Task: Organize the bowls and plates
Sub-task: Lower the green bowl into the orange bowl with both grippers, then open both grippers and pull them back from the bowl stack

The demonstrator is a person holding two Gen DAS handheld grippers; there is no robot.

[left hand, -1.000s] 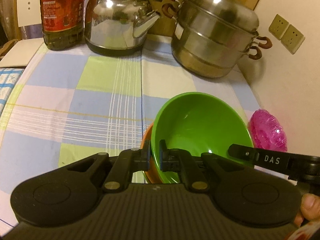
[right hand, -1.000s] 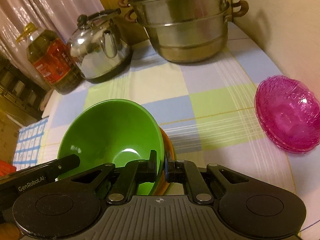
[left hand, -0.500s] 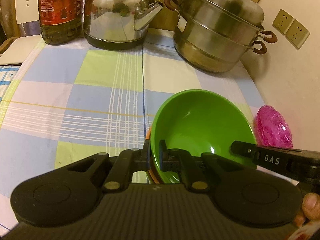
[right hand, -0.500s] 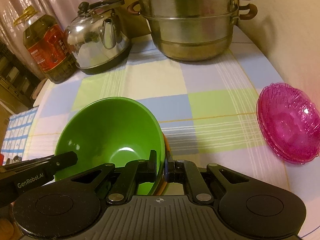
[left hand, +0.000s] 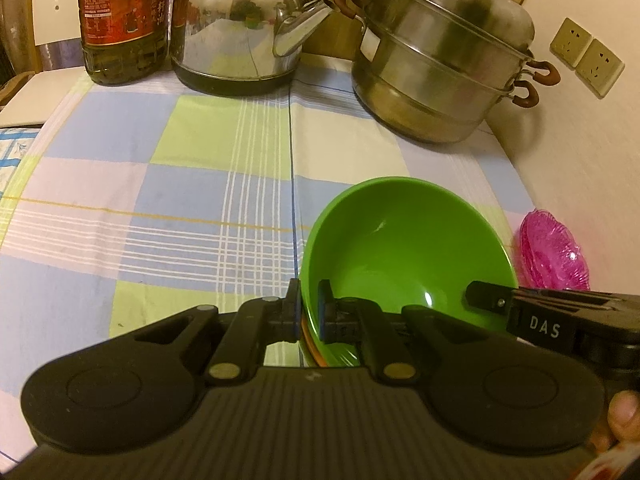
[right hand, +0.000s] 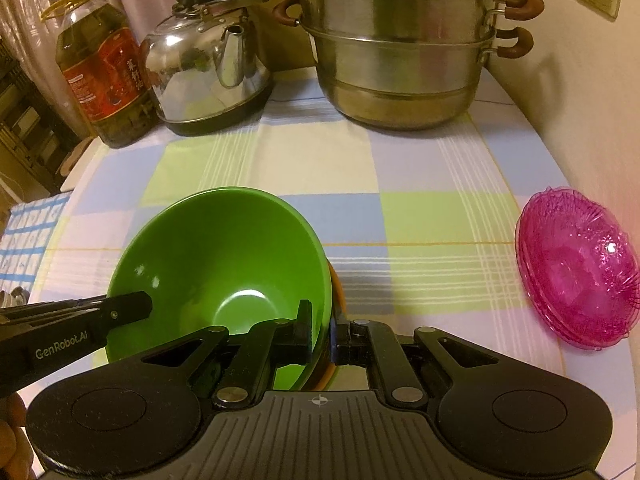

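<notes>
A green bowl (left hand: 404,248) sits nested in an orange bowl (left hand: 310,340), of which only a rim sliver shows. My left gripper (left hand: 308,312) is shut on the stack's left rim. My right gripper (right hand: 322,330) is shut on its right rim; the green bowl (right hand: 224,260) and the orange edge (right hand: 338,292) show there. Both hold the stack over the checked tablecloth (left hand: 180,200). A stack of pink glass plates (right hand: 578,268) lies at the right, also in the left wrist view (left hand: 554,256).
At the back stand an oil bottle (left hand: 120,20), a steel kettle (left hand: 244,28) and a stacked steel steamer pot (left hand: 444,60). A wall with sockets (left hand: 586,56) bounds the right side. The table's left edge (right hand: 68,184) drops off by a blue-patterned cloth.
Both grippers, still shut on the bowl stack, have moved forward and tilted down a little; the kettle, bottle and pot sit closer and higher in both views.
</notes>
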